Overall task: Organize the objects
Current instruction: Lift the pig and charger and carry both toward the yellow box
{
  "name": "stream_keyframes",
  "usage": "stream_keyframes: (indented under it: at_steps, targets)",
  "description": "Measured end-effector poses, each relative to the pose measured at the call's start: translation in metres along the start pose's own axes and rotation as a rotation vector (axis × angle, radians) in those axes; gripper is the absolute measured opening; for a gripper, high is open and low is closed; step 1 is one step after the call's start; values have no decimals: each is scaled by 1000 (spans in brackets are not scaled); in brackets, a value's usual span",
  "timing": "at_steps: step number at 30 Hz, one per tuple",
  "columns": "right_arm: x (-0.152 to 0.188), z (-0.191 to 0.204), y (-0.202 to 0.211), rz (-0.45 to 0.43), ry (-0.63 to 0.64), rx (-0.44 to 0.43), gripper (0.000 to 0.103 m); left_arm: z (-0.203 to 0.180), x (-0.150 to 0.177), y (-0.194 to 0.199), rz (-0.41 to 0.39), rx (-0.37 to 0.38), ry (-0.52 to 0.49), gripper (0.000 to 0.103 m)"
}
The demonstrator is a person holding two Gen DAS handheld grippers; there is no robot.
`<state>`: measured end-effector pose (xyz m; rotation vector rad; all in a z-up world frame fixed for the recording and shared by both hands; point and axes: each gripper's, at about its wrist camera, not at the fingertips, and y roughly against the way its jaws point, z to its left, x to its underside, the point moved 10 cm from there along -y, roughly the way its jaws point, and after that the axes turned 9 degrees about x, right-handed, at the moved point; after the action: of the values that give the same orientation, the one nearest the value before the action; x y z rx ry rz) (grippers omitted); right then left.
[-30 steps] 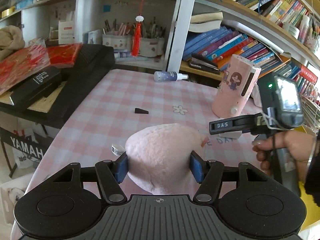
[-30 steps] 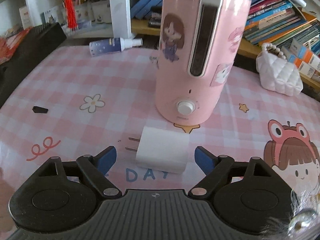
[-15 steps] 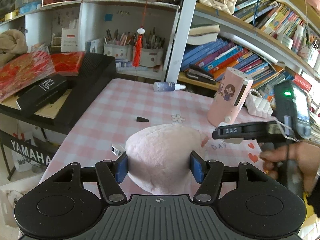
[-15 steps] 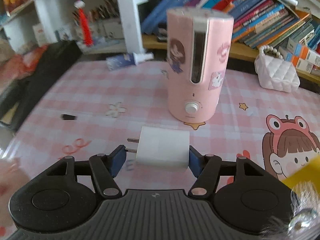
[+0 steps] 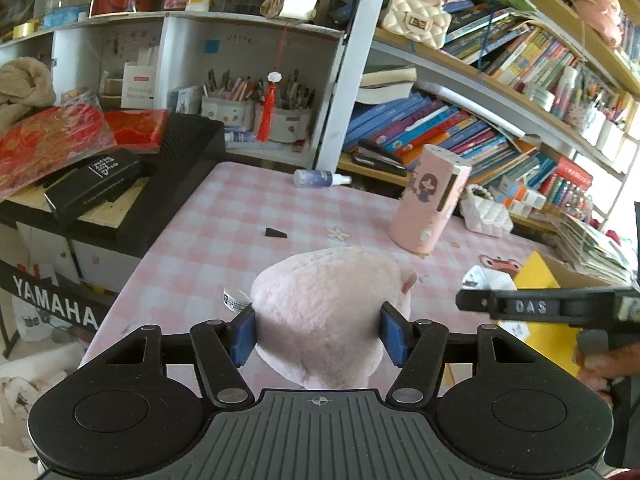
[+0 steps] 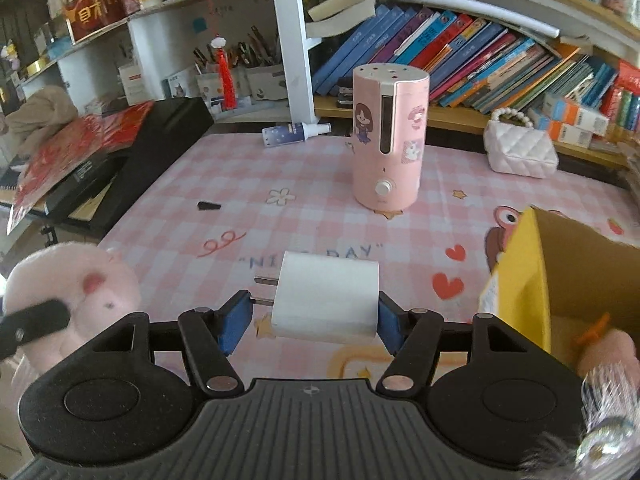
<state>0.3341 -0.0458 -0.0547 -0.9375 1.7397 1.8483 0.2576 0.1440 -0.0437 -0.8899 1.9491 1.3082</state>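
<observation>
Yellow box at right edge of right view, open; pink plush toy centre-low in left view, pinched by left gripper, soft, light, squashes; white charger lower centre, clamped by right gripper on flat sides, rigid, smooth, slip-prone

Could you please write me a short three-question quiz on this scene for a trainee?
1. What does the left gripper hold?
2. True or false: the white charger lies flat on the tablecloth.
3. Which stands upright: (a) the spray bottle, (b) the pink humidifier?

Key: 1. A pink plush toy. 2. False; the right gripper holds it lifted. 3. b.
</observation>
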Motion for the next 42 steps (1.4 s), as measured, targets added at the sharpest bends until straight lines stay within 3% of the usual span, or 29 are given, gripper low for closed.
stream_keyframes:
  at_steps: [10,26,42]
  targets:
    - [55,7,49,17,-15,48,62,-9,23,43,-16,53,-22,61]
    - [125,7,115,17,-126,124,62,-38,62,88,36,166,-119,61]
    - [190,-23,162,49,-273,245,62,-80,97,99,113,307,-218,61]
